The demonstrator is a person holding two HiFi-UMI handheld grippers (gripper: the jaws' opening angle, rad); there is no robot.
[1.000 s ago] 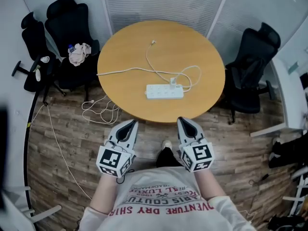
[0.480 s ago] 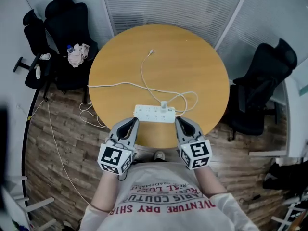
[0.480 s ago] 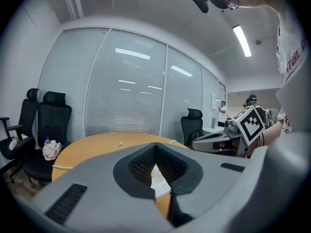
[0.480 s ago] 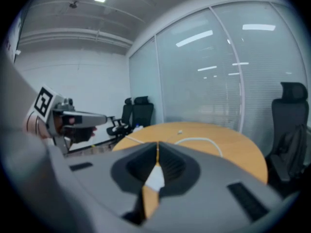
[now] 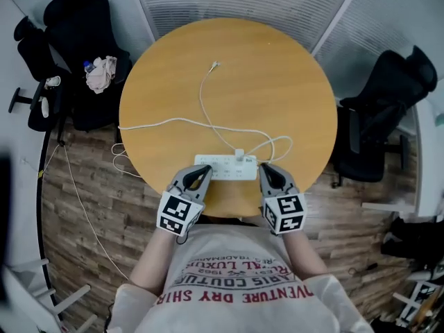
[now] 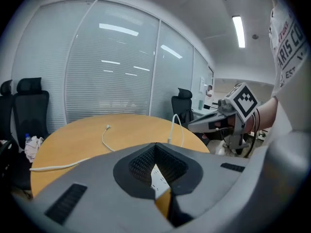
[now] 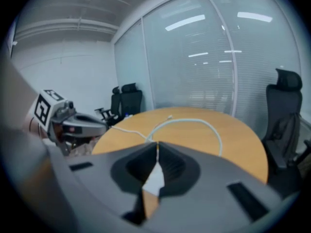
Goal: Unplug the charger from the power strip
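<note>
The left hand-held gripper (image 5: 206, 168) and right hand-held gripper (image 5: 263, 167) are grey, with black ribbed pads (image 6: 143, 161) and black-and-white marker cubes (image 5: 179, 214). Pale short-sleeved T-shirt (image 5: 239, 276), red lettering.

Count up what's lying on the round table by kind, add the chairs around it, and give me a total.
power strip: 1
charger: 1
cables: 2
chairs: 3
Total: 7
</note>
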